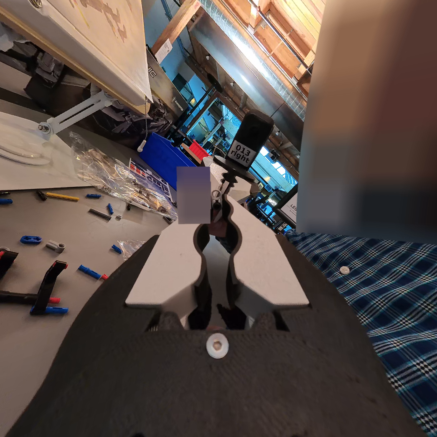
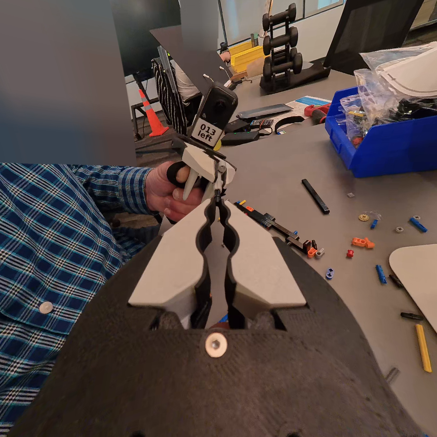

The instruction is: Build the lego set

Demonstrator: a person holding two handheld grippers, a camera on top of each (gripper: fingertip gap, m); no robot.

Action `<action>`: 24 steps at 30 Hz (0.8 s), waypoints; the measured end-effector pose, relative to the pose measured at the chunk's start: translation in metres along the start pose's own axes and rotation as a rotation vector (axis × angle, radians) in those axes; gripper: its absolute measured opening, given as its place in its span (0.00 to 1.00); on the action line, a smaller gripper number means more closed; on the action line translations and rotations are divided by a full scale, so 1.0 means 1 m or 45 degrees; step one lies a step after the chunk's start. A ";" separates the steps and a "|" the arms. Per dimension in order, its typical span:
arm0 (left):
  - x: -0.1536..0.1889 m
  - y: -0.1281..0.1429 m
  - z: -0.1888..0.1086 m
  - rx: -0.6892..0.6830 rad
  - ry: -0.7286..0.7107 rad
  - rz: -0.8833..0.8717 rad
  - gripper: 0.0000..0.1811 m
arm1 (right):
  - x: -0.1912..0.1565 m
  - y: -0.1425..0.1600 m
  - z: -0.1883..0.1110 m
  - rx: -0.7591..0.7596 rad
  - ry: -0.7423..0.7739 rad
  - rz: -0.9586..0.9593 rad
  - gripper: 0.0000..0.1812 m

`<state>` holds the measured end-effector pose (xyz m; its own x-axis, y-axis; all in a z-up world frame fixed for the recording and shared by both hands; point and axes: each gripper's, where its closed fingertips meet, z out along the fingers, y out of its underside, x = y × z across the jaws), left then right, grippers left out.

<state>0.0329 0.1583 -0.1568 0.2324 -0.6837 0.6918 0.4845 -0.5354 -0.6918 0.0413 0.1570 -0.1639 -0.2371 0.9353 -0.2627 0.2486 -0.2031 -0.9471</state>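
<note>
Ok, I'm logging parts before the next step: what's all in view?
bin: one, blue, table's far right, bagged parts inside
beam: one, black, loose on table
assembly: one, black with orange ends, beyond right gripper
frame: one, black with red and blue pins, table
axle: one, yellow, table
blue pins: several, scattered
rack: one, black dumbbells, far table
cone: one, orange, floor
connector: one, grey, in left gripper
pin: one, black, in right gripper
hand: one, holding left gripper

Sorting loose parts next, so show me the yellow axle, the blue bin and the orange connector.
yellow axle (image 2: 423, 347), right wrist view, mid-shaft.
blue bin (image 2: 387, 156), right wrist view, front wall.
orange connector (image 2: 363, 242), right wrist view, its middle.
</note>
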 end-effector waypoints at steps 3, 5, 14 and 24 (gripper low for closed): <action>0.000 0.001 0.001 0.000 -0.005 0.004 0.03 | 0.000 0.001 -0.001 0.000 -0.002 0.003 0.01; 0.000 0.001 0.001 0.002 -0.010 0.011 0.03 | 0.001 0.000 -0.001 -0.001 0.000 0.003 0.01; -0.004 0.002 0.004 -0.029 -0.053 0.042 0.03 | 0.004 0.004 -0.004 -0.008 0.056 -0.015 0.01; -0.001 0.002 0.001 -0.038 -0.056 0.044 0.10 | 0.004 -0.001 -0.015 0.215 0.098 0.202 0.01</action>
<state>0.0349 0.1584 -0.1590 0.2860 -0.6798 0.6753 0.4501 -0.5268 -0.7210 0.0541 0.1652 -0.1610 -0.1334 0.9059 -0.4018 0.1151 -0.3886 -0.9142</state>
